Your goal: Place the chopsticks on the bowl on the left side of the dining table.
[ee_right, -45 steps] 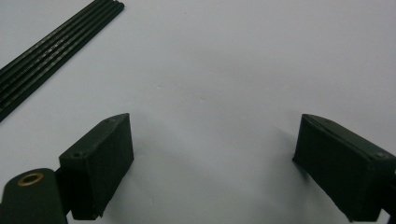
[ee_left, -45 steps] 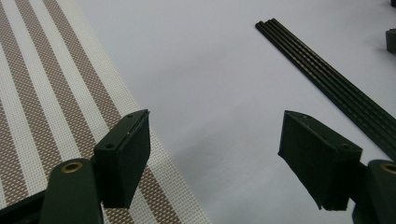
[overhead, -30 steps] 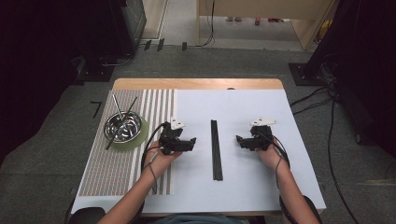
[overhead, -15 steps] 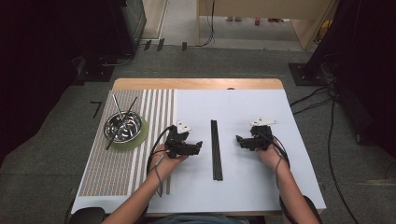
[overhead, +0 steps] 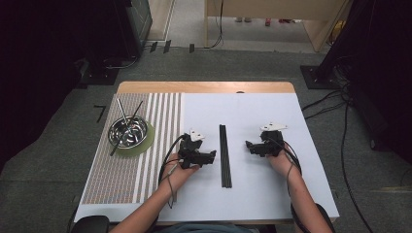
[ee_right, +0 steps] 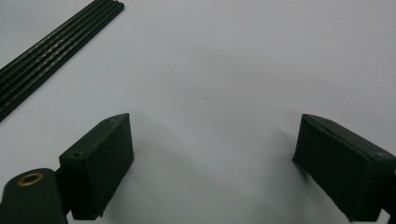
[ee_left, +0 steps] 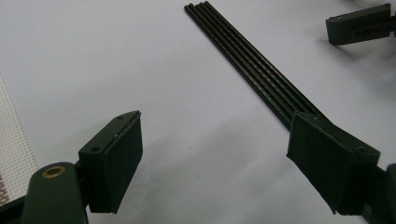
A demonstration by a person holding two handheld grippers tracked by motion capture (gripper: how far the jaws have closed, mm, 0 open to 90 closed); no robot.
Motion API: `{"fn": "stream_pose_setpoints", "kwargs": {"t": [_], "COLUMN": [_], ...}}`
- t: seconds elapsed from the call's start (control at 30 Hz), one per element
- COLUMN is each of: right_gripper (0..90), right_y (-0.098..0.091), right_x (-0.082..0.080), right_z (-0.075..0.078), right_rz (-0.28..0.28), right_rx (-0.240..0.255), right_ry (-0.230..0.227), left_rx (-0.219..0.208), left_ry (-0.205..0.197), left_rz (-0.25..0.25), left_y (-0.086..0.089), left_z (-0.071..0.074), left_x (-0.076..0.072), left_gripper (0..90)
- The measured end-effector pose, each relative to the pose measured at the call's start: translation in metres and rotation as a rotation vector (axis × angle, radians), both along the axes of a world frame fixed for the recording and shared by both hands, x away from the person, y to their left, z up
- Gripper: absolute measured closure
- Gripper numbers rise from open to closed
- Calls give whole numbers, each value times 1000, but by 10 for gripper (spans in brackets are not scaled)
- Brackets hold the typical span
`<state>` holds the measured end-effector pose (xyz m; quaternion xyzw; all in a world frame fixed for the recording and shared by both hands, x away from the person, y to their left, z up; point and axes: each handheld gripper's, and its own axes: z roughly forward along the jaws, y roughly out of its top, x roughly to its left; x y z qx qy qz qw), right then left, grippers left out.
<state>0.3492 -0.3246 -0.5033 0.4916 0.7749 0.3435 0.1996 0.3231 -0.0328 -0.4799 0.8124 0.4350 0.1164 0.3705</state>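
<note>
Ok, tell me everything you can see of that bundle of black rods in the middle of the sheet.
The black rods are thin, straight and dark with a slight sheen; the left gripper view shows about four or five lying side by side, touching, ends flush. What they are made of I cannot tell. They lie flat on the white sheet, running away from the person, between the left gripper and the right gripper. Neither gripper touches them; one jaw of the left gripper hides their near end in its own view.
</note>
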Motion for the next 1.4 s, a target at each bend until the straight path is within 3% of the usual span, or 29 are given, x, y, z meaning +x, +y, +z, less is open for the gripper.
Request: {"fn": "stream_pose_setpoints", "kwargs": {"t": [0.53, 0.87, 1.4], "right_gripper": [111, 111, 111], "right_y": [0, 0, 0], "right_x": [0, 0, 0], "right_z": [0, 0, 0], "right_rz": [0, 0, -1], "right_rx": [0, -1, 0], "right_ry": [-1, 3, 2], "left_rx": [-5, 10, 28], "left_ry": [7, -21, -51], "left_rz": [-43, -59, -73], "left_y": [-13, -26, -28], "left_z": [-7, -12, -16], "left_x": [-8, -11, -14], "left_gripper": [186, 183, 169]}}
